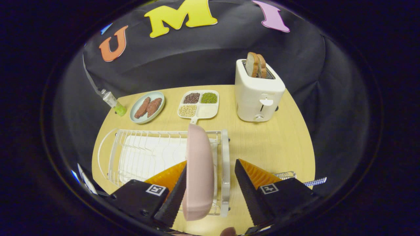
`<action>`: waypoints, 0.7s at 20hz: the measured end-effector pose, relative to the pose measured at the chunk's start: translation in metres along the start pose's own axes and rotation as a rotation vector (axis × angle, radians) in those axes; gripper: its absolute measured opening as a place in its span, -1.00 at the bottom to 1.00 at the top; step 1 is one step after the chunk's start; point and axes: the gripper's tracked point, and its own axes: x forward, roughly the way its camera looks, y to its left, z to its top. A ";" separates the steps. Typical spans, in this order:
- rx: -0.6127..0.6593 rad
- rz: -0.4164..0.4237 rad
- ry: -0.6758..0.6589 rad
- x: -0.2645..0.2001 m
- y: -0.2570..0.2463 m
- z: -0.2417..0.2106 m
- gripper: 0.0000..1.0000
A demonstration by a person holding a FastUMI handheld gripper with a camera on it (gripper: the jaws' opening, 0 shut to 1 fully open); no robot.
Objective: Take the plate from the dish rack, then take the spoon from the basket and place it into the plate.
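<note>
Now tongs [210,183] wide, smooth pink plate [198,170] upright between, seemingly unclamped, over wire rack [144,154]

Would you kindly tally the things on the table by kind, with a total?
Plates: 2, a pink plate on edge in the dish rack between the open fingers, and a plate of sausages
Divided trays: 1
Toasters: 1
Dish racks: 1
Tubes: 1
Total: 6
</note>
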 end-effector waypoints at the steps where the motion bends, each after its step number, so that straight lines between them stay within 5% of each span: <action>1: 0.001 -0.006 0.007 0.000 0.001 0.000 0.69; 5: 0.024 -0.031 0.029 0.000 0.005 -0.005 0.32; 8: 0.066 -0.047 0.055 0.006 0.006 -0.011 -0.17; 14: 0.082 -0.126 0.057 -0.002 0.009 -0.012 -0.29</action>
